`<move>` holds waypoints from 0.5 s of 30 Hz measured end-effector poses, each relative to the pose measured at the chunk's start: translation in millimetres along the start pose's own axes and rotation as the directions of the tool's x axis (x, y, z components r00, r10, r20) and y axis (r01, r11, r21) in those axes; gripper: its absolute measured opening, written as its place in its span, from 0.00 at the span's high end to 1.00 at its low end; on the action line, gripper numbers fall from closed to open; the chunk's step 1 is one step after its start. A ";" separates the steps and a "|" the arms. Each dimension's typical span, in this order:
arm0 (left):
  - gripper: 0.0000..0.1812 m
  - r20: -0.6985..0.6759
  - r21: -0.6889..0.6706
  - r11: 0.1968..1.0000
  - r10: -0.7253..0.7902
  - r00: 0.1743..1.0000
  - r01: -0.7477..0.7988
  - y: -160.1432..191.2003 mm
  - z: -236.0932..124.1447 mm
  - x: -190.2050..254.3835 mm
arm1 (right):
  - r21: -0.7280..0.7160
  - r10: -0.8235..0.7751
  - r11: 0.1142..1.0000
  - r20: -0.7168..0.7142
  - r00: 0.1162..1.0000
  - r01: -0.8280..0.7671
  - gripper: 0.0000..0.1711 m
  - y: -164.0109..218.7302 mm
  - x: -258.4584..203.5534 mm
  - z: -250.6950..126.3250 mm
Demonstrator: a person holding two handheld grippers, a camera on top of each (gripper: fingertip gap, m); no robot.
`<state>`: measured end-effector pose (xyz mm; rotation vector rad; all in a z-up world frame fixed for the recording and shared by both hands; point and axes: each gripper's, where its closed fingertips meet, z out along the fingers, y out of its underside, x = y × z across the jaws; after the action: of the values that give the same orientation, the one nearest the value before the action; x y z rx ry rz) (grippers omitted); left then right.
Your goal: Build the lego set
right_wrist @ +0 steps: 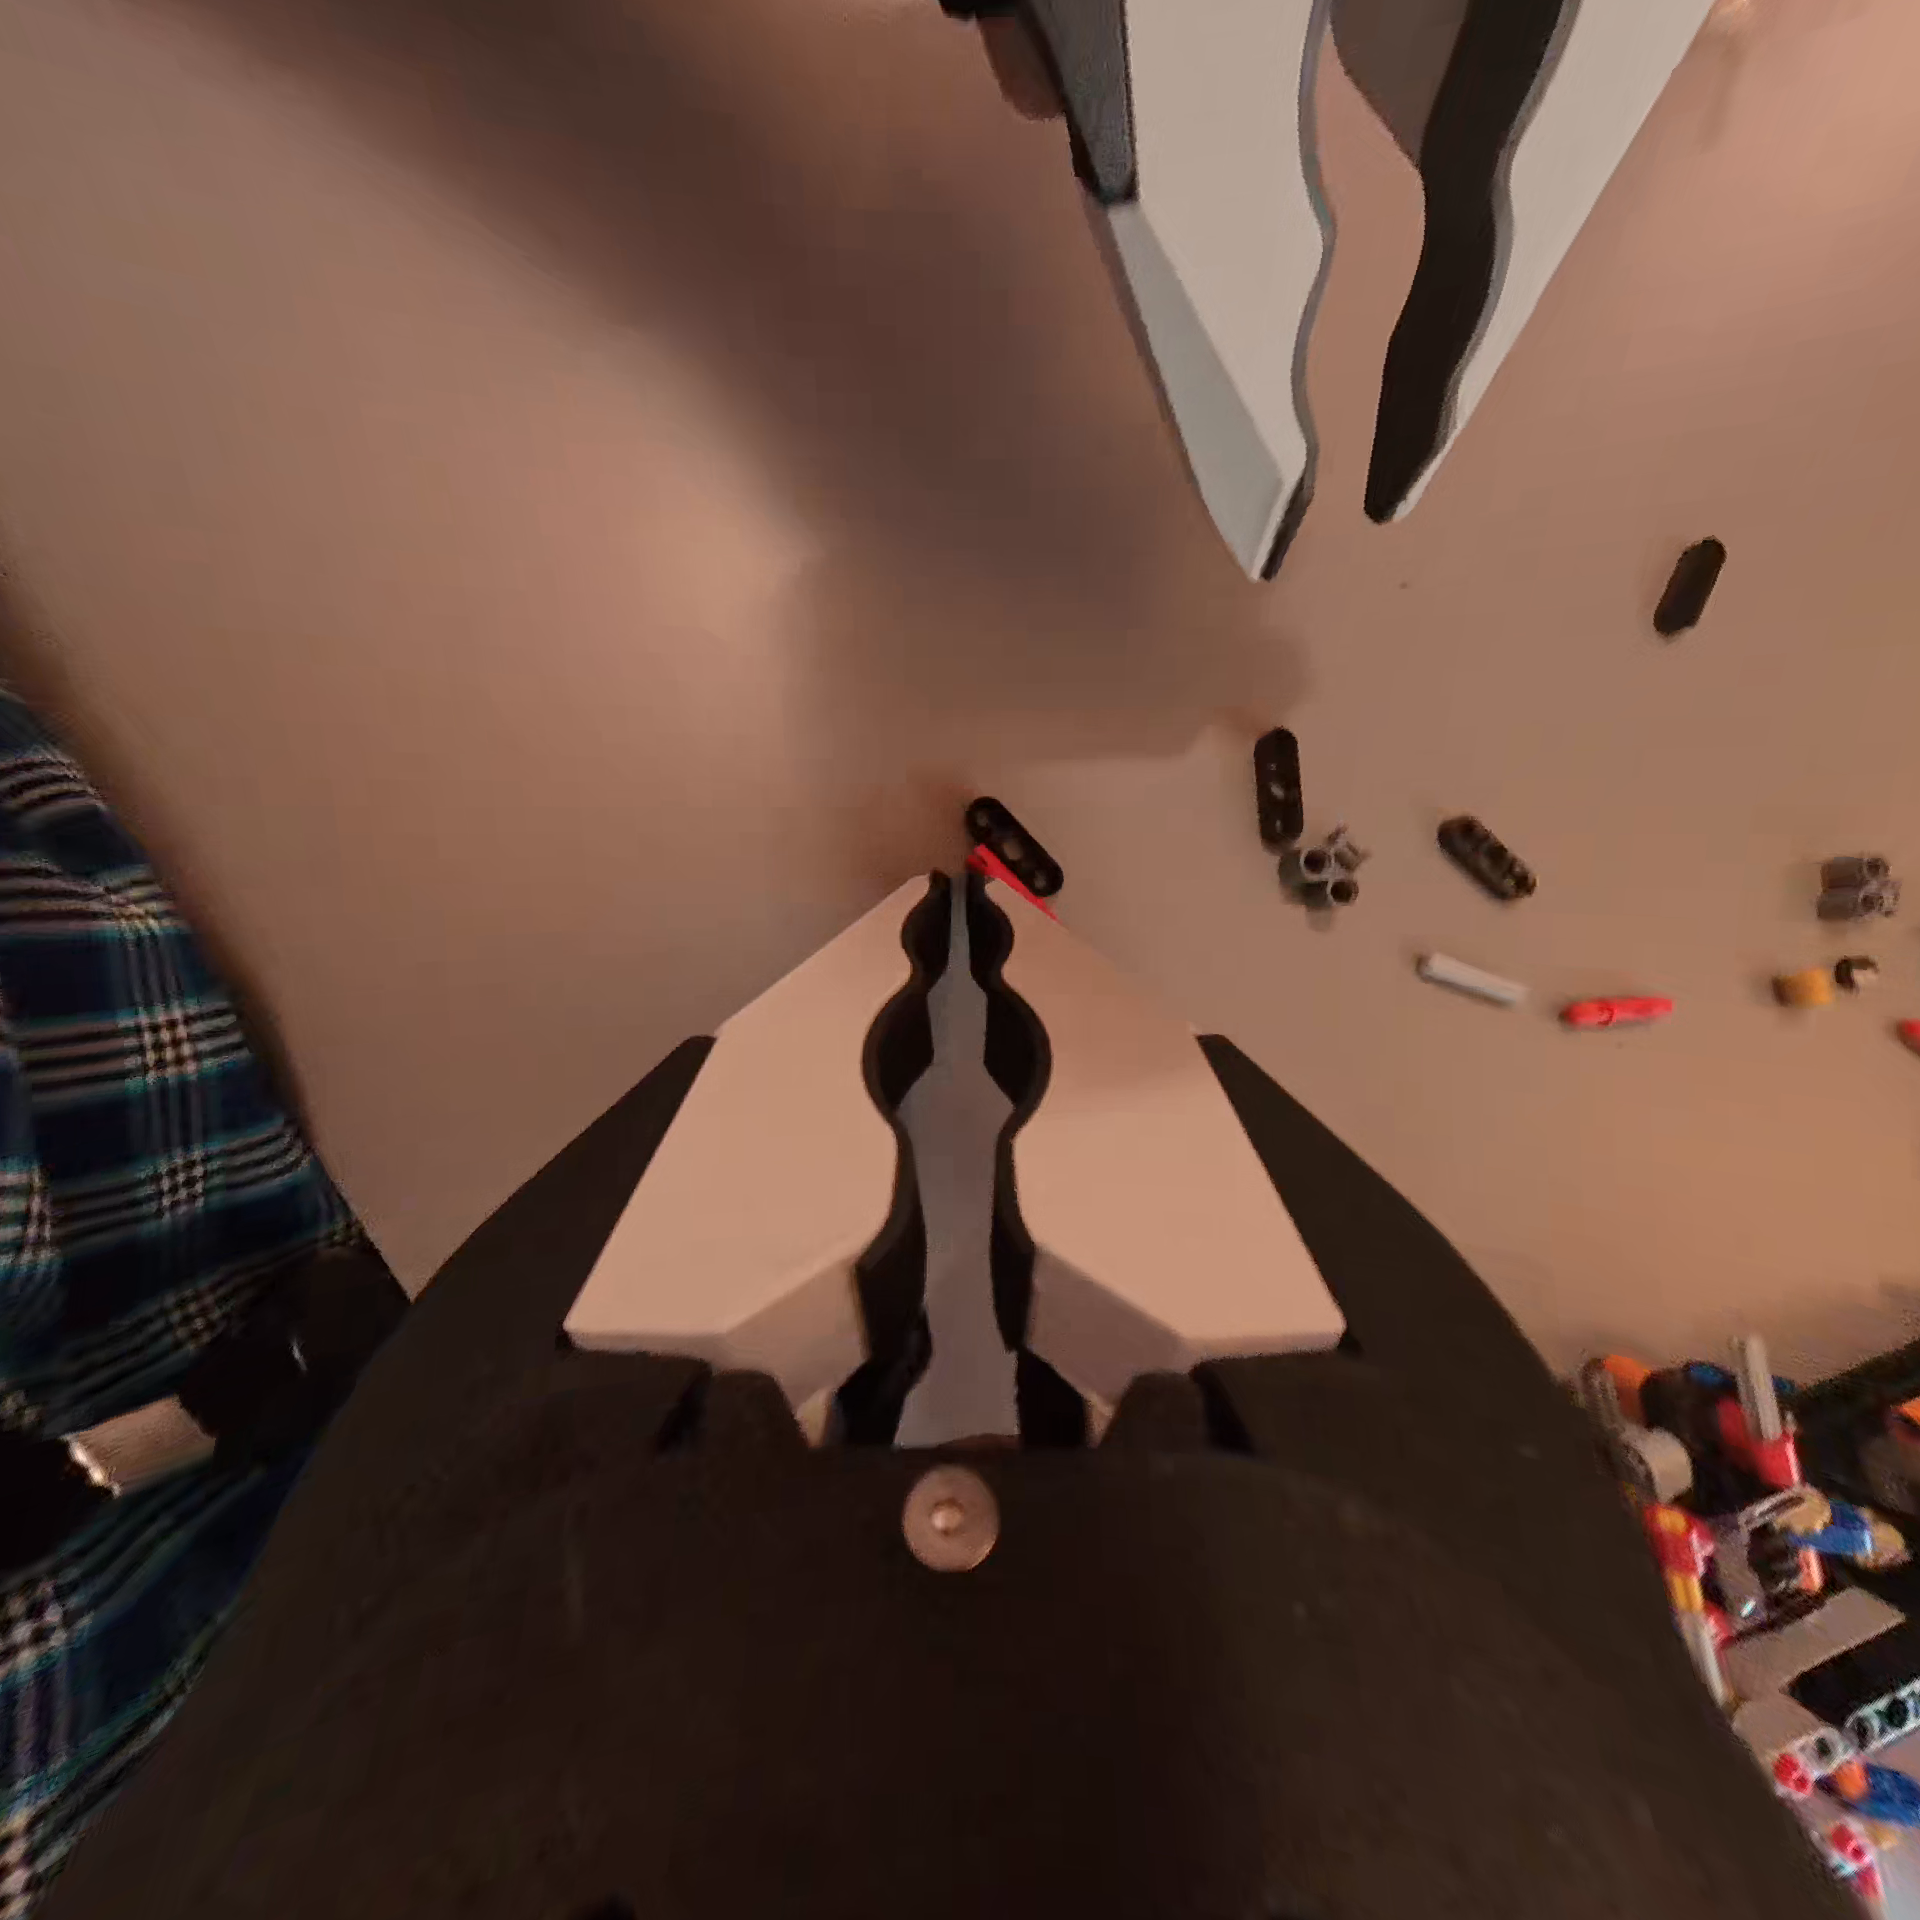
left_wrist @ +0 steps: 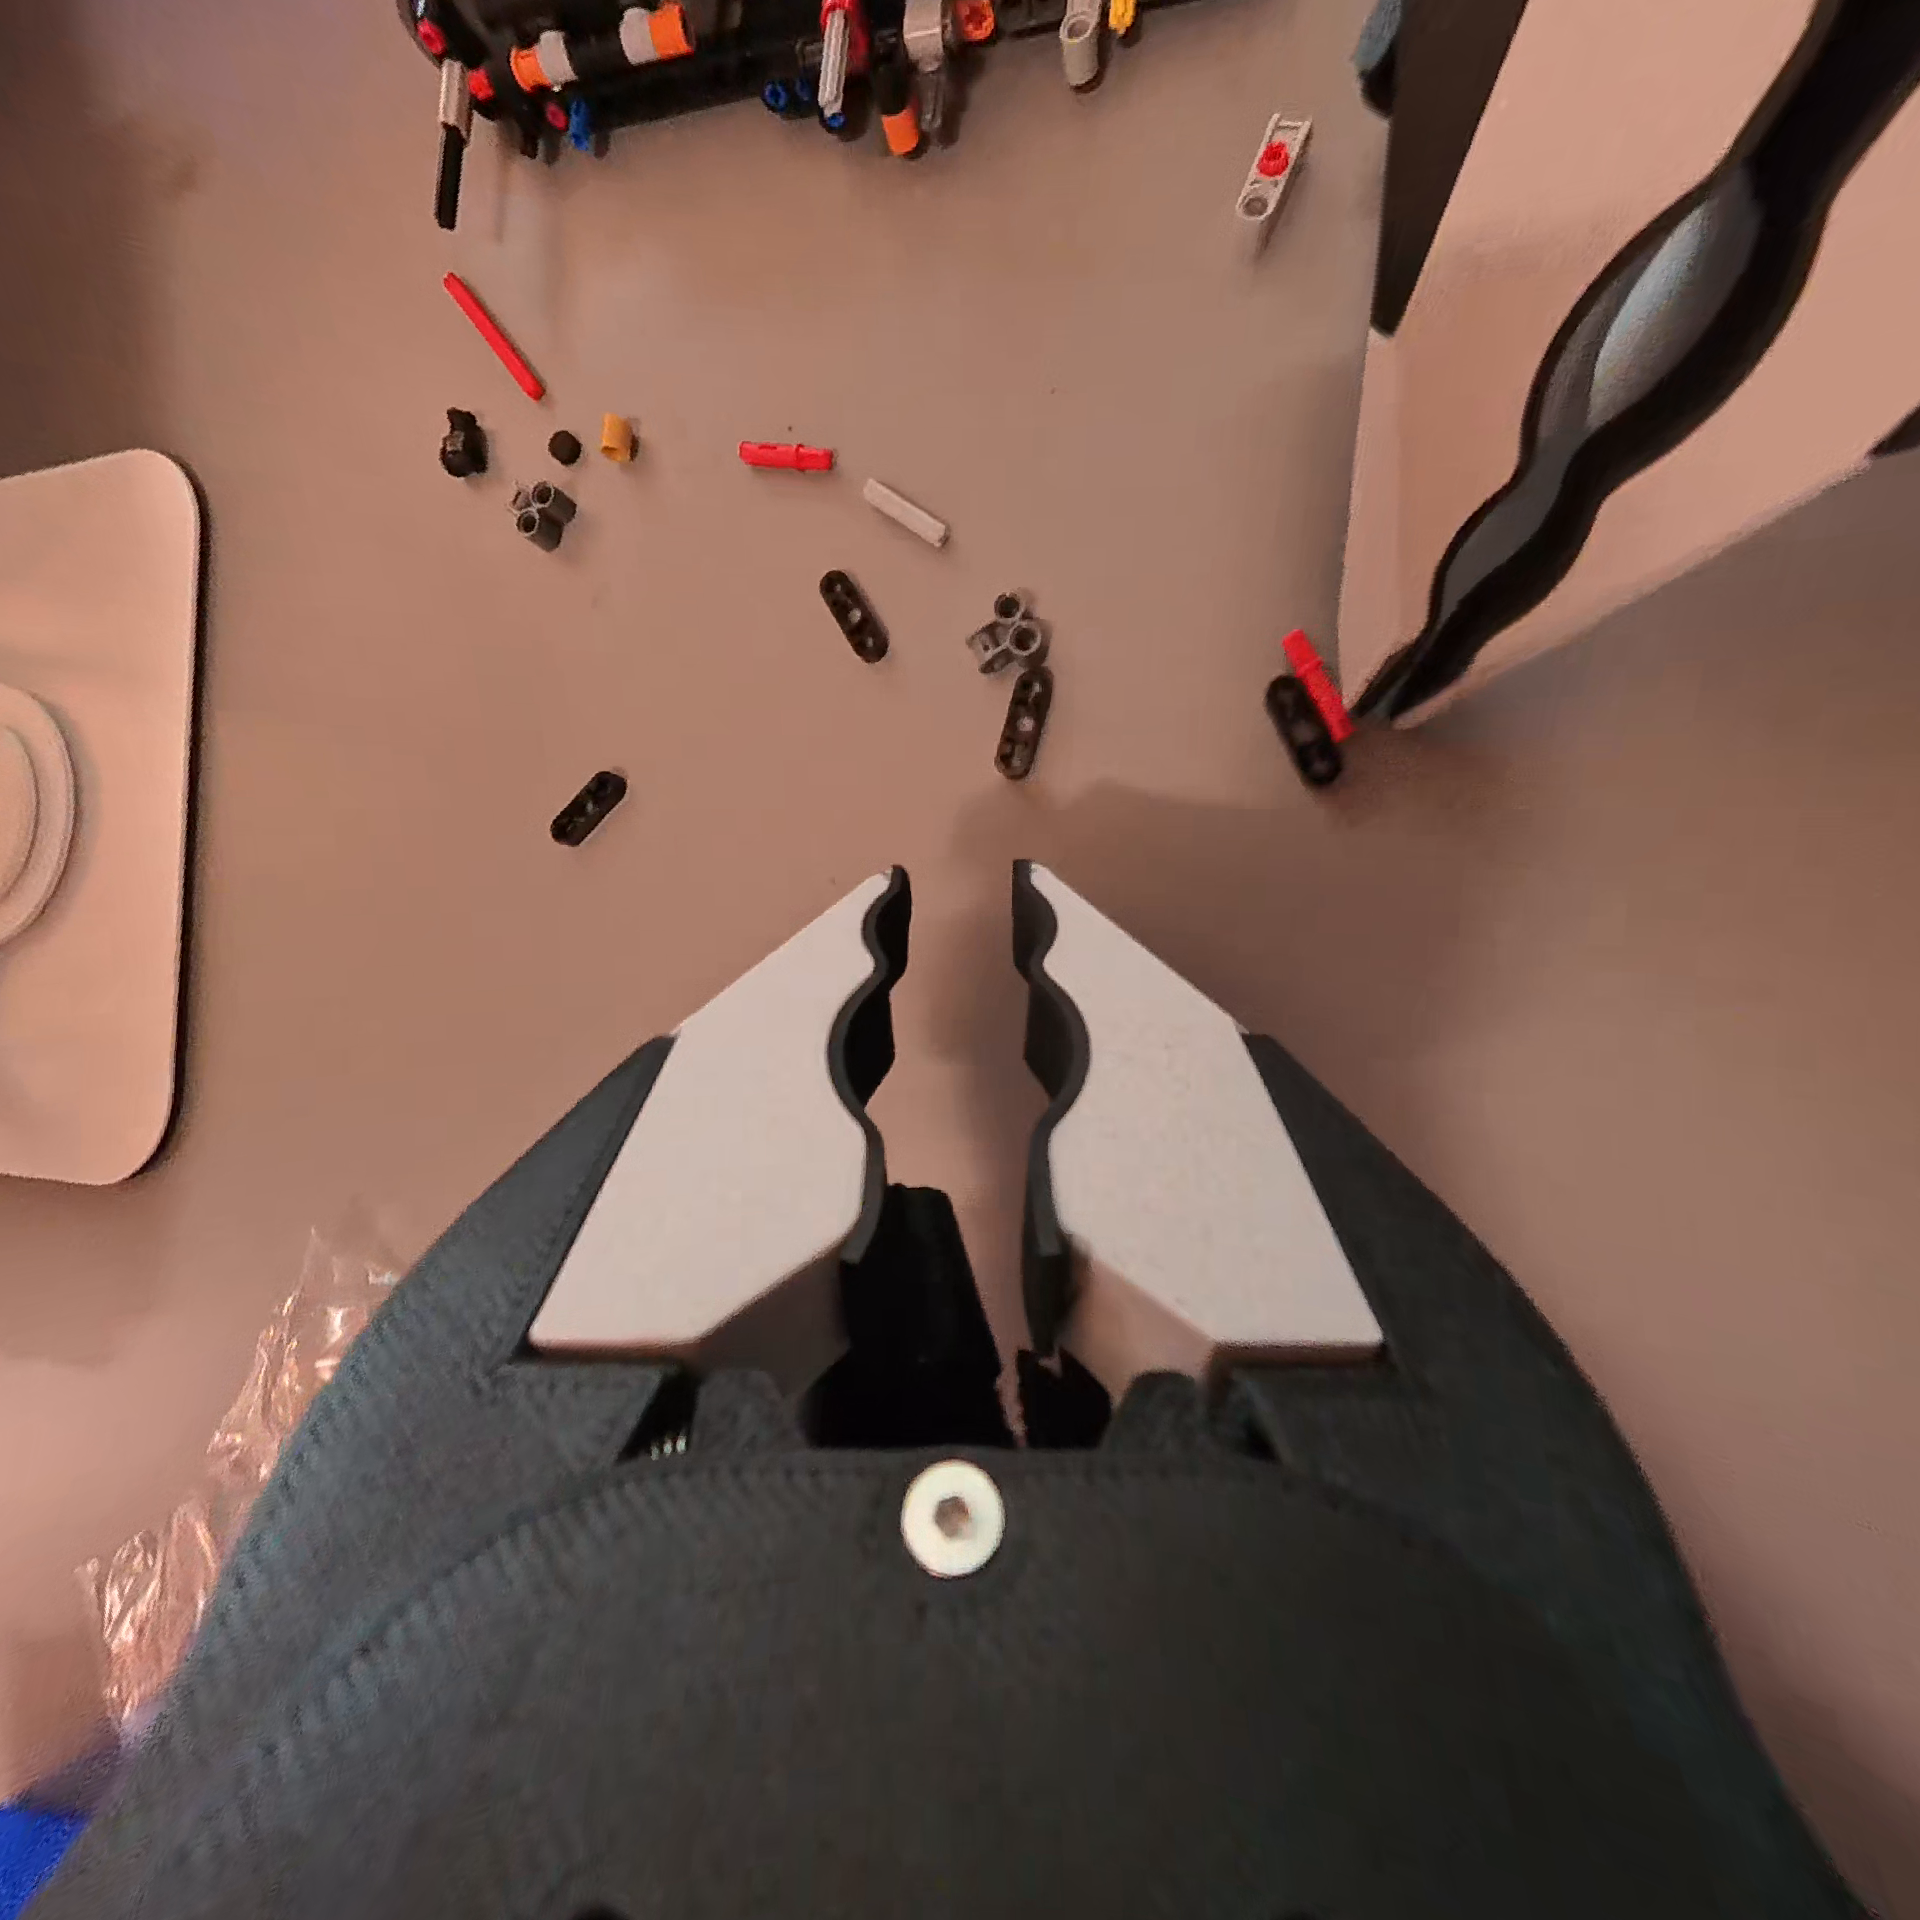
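My left gripper (left_wrist: 961,878) is open with nothing between its fingers and hovers above the table. It also shows in the right wrist view (right_wrist: 1325,520) at the top. My right gripper (right_wrist: 956,883) is shut, tips down at the table. A red pin (right_wrist: 1013,883) lies against the outside of its right fingertip, beside a black three-hole beam (right_wrist: 1013,847). The left wrist view shows the same right gripper (left_wrist: 1371,712), red pin (left_wrist: 1314,686) and black beam (left_wrist: 1304,732). The partly built model (left_wrist: 675,62) stands at the far edge.
Loose parts lie ahead of the left gripper: black beams (left_wrist: 587,808), grey connectors (left_wrist: 1010,634), a red pin (left_wrist: 784,455), a grey axle (left_wrist: 904,511), a red axle (left_wrist: 494,335). A pad (left_wrist: 94,810) and a plastic bag (left_wrist: 260,1455) are at the left. A plaid sleeve (right_wrist: 104,1143) is near. One gripper's finger ends stand about 9 centimeters off the other's. The left tips stand about 9 centimeters off the grey axle (left_wrist: 904,511). Look for it in the right wrist view (right_wrist: 1475,976) too.
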<state>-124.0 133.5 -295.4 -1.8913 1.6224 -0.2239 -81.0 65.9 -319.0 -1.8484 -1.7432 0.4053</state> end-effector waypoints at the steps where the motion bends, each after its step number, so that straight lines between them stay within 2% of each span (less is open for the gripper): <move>1: 0.89 0.022 -0.003 1.000 -0.009 1.000 0.009 1.7 -0.9 -3.2 | 0.011 -0.007 1.000 0.000 1.000 0.007 0.99 -3.4 0.9 -0.1; 5: 0.88 0.185 -0.027 0.994 -0.099 0.978 0.106 19.6 -14.7 -36.8 | 0.052 -0.003 0.999 -0.020 1.000 0.004 0.95 -6.8 10.2 -9.8; 8: 0.86 0.376 -0.073 0.978 -0.154 0.914 0.194 48.0 -33.2 -76.3 | 0.036 -0.014 0.999 -0.049 0.999 0.016 0.93 0.1 20.6 -14.9; 10: 0.87 0.445 -0.113 0.958 -0.188 0.875 0.263 70.2 -41.7 -91.9 | 0.038 -0.034 0.999 -0.056 0.998 0.036 0.92 -5.0 29.0 -16.8; 15: 0.87 0.509 -0.174 0.920 -0.221 0.832 0.351 101.8 -55.8 -99.9 | 0.140 -0.063 0.988 -0.047 0.997 0.069 0.94 -64.9 74.2 -11.2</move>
<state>-259.7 203.2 -281.5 -2.1708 1.0616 0.3385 -119.2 136.5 -260.5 -1.6829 -1.6973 0.4488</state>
